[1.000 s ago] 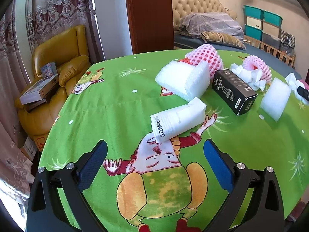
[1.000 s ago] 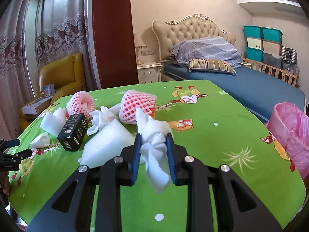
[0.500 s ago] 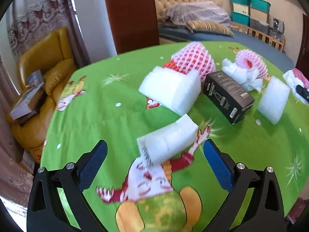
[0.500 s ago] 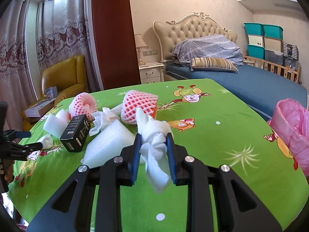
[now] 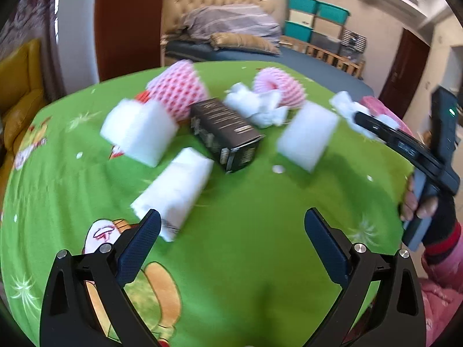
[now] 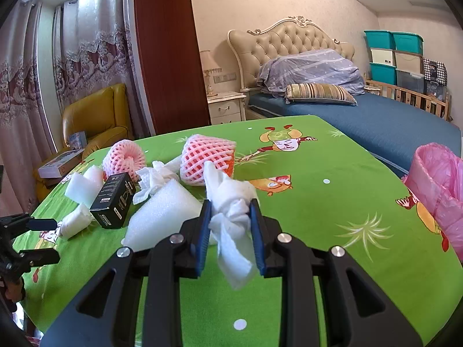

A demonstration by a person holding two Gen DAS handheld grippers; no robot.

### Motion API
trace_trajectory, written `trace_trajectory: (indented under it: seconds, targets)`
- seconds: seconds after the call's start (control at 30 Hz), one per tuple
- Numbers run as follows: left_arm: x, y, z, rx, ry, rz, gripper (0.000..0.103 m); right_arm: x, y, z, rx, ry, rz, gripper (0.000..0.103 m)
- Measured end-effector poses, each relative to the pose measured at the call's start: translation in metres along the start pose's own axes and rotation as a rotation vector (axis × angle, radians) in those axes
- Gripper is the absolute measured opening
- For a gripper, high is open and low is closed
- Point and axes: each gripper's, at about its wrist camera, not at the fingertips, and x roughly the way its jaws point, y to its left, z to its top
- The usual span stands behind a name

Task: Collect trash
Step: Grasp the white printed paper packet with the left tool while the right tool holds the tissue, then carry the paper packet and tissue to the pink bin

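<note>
A: What is changed since a second ago?

B: The left gripper (image 5: 230,230) is swung toward the right of the table; its view is blurred and now takes in the black box (image 5: 224,134) and the foam blocks (image 5: 306,134) at centre, where before a white wrapped packet (image 5: 173,190) was framed squarely between the fingers. The packet is now seen just beyond the left finger, not between the pads. The jaws are held wide apart, with nothing between them.

A: And the right gripper (image 6: 230,225)?

B: No change is seen. It is kept clamped on a crumpled white tissue (image 6: 231,211), lifted clear of the green tablecloth (image 6: 332,202).

A: What is meant for the task?

B: One piece of trash is judged secured but not yet dropped into the pink bag (image 6: 439,185), which is set at the table's right edge. The left gripper's next target cannot be told.

A: What is given by one view only?

B: The bag's open mouth and the tissue grip are shown clearly only by the right wrist view. By the left wrist view the person's hand (image 5: 419,202) on the right gripper's handle and a pink sleeve (image 5: 442,266) are shown.
</note>
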Motion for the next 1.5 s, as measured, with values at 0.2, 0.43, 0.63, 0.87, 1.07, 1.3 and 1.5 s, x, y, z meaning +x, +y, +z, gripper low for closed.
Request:
trace_trajectory:
  seconds: [0.2,0.43,0.63,0.87,1.07,1.3,1.5]
  targets:
    - [0.0,0.003,0.006,0.036,-0.045,0.252,0.094,0.001,0.0,0.0,0.0,0.001,0.002,0.026]
    - [0.033,0.031,0.016,0.007,0.071,0.279,0.066,0.001,0.001,0.0,0.001,0.001,0.004,0.026]
    - [0.029,0.017,0.01,0.021,0.032,0.273,0.051,0.001,0.001,0.001,-0.001,0.001,0.008,0.026]
    - [0.007,-0.003,-0.006,-0.005,-0.047,0.297,0.05,-0.001,0.003,0.0,-0.006,-0.006,0.022,0.026]
    - [-0.002,-0.015,-0.01,-0.015,-0.098,0.31,0.051,-0.009,0.014,-0.004,-0.054,-0.014,0.027,0.026]
    - [-0.015,-0.028,-0.006,-0.023,-0.167,0.302,0.051,-0.028,0.029,-0.013,-0.075,-0.003,0.094,0.026]
    - [-0.025,-0.054,-0.002,0.011,-0.235,0.282,0.051,-0.047,0.041,-0.018,-0.121,-0.019,0.133,0.026]
